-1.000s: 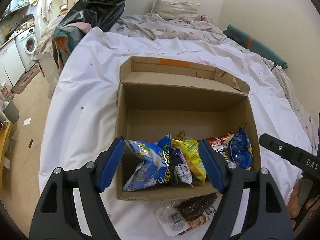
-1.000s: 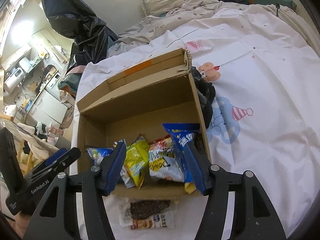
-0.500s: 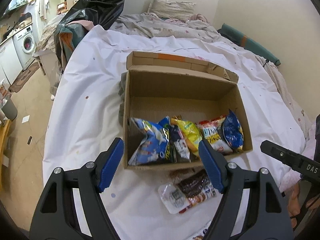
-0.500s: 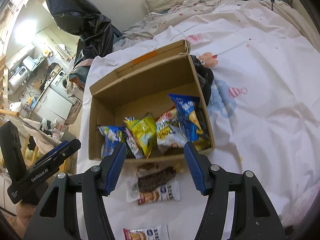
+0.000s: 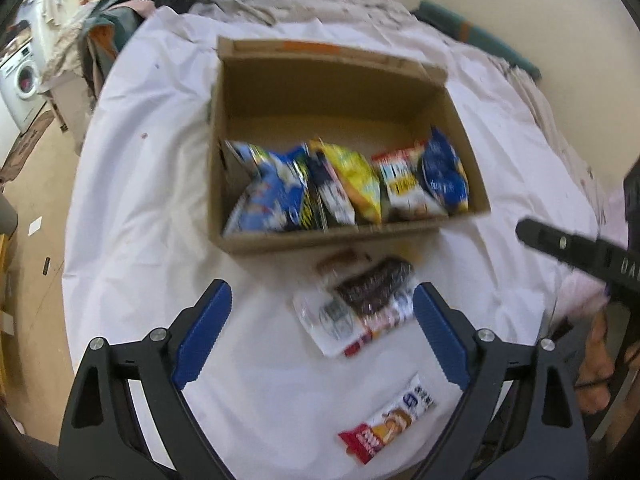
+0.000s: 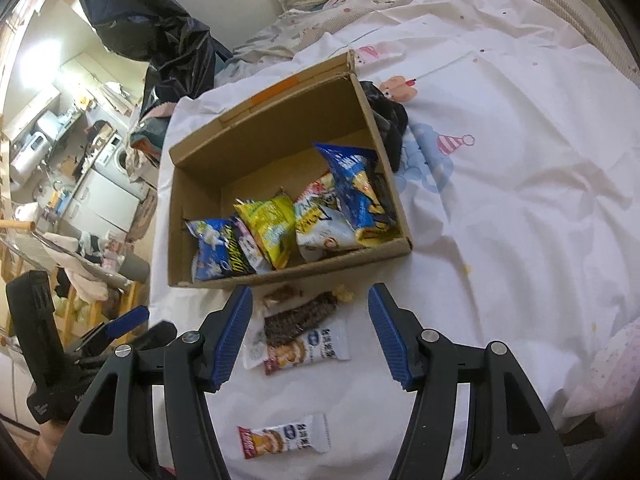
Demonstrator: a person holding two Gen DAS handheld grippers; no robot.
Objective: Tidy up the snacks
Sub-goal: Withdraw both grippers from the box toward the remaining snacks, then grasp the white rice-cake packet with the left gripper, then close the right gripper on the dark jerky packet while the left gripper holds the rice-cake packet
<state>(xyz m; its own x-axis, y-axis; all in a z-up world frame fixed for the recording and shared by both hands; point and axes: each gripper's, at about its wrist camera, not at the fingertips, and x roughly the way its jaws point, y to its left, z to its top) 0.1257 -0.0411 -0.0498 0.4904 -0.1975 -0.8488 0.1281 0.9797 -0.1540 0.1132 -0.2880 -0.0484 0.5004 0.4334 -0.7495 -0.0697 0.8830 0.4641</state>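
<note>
Both jaws apart, empty: your left gripper (image 5: 320, 334) and right gripper (image 6: 310, 334) frame the dark chocolate-biscuit packet (image 6: 298, 338) lying just below the brown cardboard box (image 6: 280, 276). Five crisp bags (image 6: 288, 224) stand upright along its near wall, probably to save room. Small white wafer packet (image 6: 286, 436) lies lower centre on the white sheet (image 6: 500, 220).

On my other gripper's black arm (image 5: 580, 252) I can read the white letters "DA", and then the edge of the picture cuts the word off. The snack bags in the box (image 6: 288, 220) and the wrapped bars on the bed (image 6: 298, 348) have writing too, but it is too small and blurry for me to read.
</note>
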